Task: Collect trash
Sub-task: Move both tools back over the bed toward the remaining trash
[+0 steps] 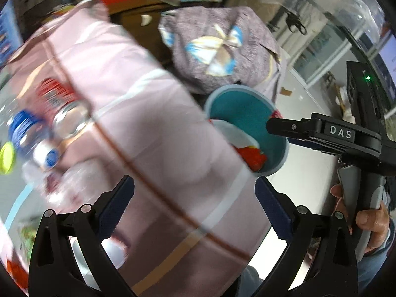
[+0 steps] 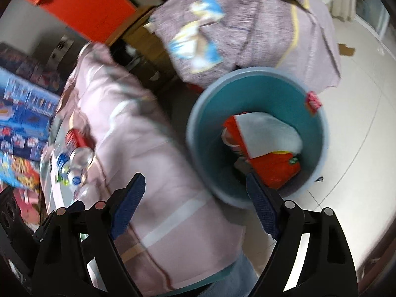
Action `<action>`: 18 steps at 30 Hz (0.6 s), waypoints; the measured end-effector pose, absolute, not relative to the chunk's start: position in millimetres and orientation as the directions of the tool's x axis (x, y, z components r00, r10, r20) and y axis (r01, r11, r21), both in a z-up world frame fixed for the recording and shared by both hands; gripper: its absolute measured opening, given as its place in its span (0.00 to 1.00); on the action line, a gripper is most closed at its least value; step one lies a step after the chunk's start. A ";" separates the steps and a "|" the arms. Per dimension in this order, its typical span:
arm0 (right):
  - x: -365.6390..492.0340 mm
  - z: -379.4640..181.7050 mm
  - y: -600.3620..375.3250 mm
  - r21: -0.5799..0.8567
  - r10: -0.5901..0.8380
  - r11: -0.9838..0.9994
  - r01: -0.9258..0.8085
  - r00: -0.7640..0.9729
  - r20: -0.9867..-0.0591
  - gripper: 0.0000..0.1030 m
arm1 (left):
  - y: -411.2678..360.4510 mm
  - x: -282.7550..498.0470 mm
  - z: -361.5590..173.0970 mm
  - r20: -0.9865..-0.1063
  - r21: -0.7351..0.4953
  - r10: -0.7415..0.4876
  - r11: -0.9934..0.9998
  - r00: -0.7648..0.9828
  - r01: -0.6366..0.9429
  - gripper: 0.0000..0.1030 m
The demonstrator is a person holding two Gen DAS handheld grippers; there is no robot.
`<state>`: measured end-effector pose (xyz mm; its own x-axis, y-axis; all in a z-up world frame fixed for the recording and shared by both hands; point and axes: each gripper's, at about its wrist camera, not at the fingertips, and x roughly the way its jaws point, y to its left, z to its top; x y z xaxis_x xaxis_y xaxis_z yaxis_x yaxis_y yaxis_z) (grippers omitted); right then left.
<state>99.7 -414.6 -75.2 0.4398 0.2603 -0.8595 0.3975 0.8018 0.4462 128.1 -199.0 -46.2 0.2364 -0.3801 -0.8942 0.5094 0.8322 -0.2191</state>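
A teal bin (image 2: 272,86) stands on the white floor beside a table draped in pink cloth (image 2: 153,153). Red and white wrappers (image 2: 269,153) lie inside it. My right gripper (image 2: 195,185) is open and empty, above the gap between table edge and bin. My left gripper (image 1: 195,193) is open over the pink cloth (image 1: 160,136), with nothing between its pads. Blurred clear plastic bottles with blue caps (image 1: 29,133) lie at the table's left side (image 2: 74,158). In the left wrist view the bin (image 1: 237,104) is to the right, and a hand (image 1: 371,220) holds the right tool's black body (image 1: 341,133) over it.
A grey-purple patterned cloth (image 2: 247,24) covers a bulky shape behind the bin. A red box (image 2: 81,5) and colourful printed boxes (image 2: 22,113) are at the back left. A cardboard scrap (image 2: 346,49) lies on the white floor (image 2: 358,136). A yellow-green lid (image 1: 6,157) shows at the far left.
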 end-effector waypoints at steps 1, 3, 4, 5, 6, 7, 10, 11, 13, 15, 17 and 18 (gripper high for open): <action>101.1 -73.3 -406.8 0.448 0.268 0.808 0.383 0.438 -0.858 0.78 | -190.2 126.1 -44.9 -0.895 -0.216 -0.374 0.841 0.245 0.496 0.95; 104.7 -69.1 -387.2 0.452 0.287 0.822 0.346 0.433 -0.854 0.78 | -172.9 121.6 -41.8 -0.895 -0.208 -0.362 0.856 0.261 0.474 0.95; 106.0 -67.9 -380.6 0.454 0.294 0.826 0.334 0.432 -0.853 0.78 | -165.0 119.6 -40.5 -0.895 -0.201 -0.354 0.863 0.271 0.463 0.96; 107.2 -65.7 -369.5 0.457 0.305 0.832 0.314 0.430 -0.850 0.78 | -154.0 116.5 -38.9 -0.896 -0.193 -0.343 0.872 0.281 0.450 0.96; 107.5 -63.8 -362.1 0.459 0.311 0.836 0.302 0.429 -0.848 0.78 | -144.4 114.0 -37.8 -0.897 -0.187 -0.335 0.879 0.289 0.439 0.96; 107.8 -60.9 -351.3 0.460 0.318 0.841 0.284 0.429 -0.845 0.78 | -135.1 111.7 -36.8 -0.897 -0.182 -0.328 0.885 0.296 0.428 0.96; 107.3 -53.8 -326.4 0.459 0.329 0.854 0.246 0.427 -0.842 0.78 | -99.0 103.1 -35.0 -0.898 -0.171 -0.305 0.906 0.317 0.388 0.96; 107.6 -52.3 -318.5 0.456 0.331 0.858 0.235 0.425 -0.842 0.78 | -88.2 101.2 -34.8 -0.897 -0.172 -0.302 0.911 0.323 0.374 0.96; 107.6 -47.9 -299.8 0.441 0.329 0.874 0.205 0.418 -0.847 0.78 | -68.3 97.6 -34.9 -0.895 -0.175 -0.296 0.921 0.334 0.348 0.96; 108.1 -43.4 -280.9 0.430 0.333 0.886 0.172 0.408 -0.850 0.81 | -42.2 94.0 -35.5 -0.892 -0.174 -0.282 0.936 0.353 0.307 0.96; 108.8 -38.2 -261.9 0.411 0.328 0.901 0.136 0.406 -0.853 0.84 | -20.0 89.8 -35.2 -0.888 -0.169 -0.266 0.947 0.375 0.272 0.96; 110.0 -35.7 -251.4 0.401 0.326 0.909 0.115 0.402 -0.856 0.84 | -8.9 87.0 -34.8 -0.886 -0.165 -0.257 0.953 0.386 0.256 0.96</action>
